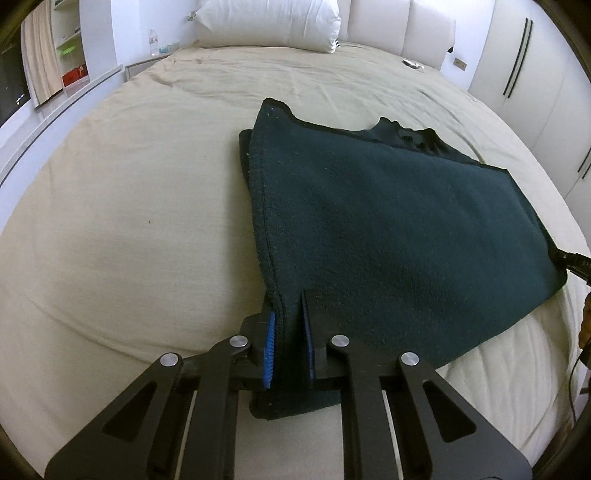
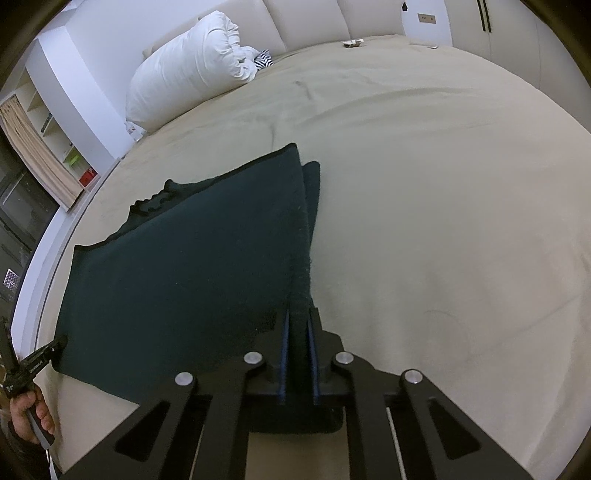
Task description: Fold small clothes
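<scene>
Dark green and fuzzy, the sweater (image 1: pixel 388 214) lies flat on the bed (image 1: pixel 129 221). The left gripper (image 1: pixel 288 347) pinches one near corner. The right gripper (image 2: pixel 297 354) pinches the other near corner tight.

One dark green garment (image 1: pixel 388 221); two grippers: left gripper (image 1: pixel 288 343), right gripper (image 2: pixel 297 354); one bed (image 1: pixel 129 221); one white pillow (image 1: pixel 269 22); one water bottle (image 1: pixel 153 42).

Fuzzy knit garment (image 1: pixel 388 221) on matt cloth bedsheet (image 1: pixel 129 221).
</scene>
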### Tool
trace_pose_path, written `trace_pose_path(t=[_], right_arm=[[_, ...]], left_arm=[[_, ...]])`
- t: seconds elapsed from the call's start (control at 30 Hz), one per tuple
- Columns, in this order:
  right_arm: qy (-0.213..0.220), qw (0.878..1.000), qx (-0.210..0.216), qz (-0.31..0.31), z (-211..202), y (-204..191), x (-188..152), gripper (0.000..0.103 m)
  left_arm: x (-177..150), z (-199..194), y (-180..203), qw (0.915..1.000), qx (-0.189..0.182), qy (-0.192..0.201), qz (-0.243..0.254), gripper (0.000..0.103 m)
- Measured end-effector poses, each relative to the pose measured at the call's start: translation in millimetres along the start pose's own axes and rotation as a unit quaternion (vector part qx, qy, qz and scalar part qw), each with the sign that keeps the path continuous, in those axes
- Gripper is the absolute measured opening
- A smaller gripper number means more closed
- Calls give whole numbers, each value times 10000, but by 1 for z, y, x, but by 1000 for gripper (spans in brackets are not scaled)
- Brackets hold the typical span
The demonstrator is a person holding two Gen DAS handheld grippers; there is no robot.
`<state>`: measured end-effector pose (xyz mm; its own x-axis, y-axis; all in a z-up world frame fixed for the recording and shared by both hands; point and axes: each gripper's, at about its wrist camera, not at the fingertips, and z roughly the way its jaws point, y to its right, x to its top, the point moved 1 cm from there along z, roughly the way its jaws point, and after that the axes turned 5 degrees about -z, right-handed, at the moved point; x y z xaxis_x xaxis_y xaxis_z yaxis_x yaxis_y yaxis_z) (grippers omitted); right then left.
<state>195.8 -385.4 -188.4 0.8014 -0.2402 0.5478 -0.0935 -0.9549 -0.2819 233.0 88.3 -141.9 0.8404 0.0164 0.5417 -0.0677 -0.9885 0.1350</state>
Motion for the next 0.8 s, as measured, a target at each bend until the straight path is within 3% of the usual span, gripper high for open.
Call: trace_pose_path(t=[0.8], right_arm=[[66, 9996, 154, 235, -13, 2, -15, 7]], left_arm=[[-19, -21, -5, 9999, -91, 79, 2, 7]])
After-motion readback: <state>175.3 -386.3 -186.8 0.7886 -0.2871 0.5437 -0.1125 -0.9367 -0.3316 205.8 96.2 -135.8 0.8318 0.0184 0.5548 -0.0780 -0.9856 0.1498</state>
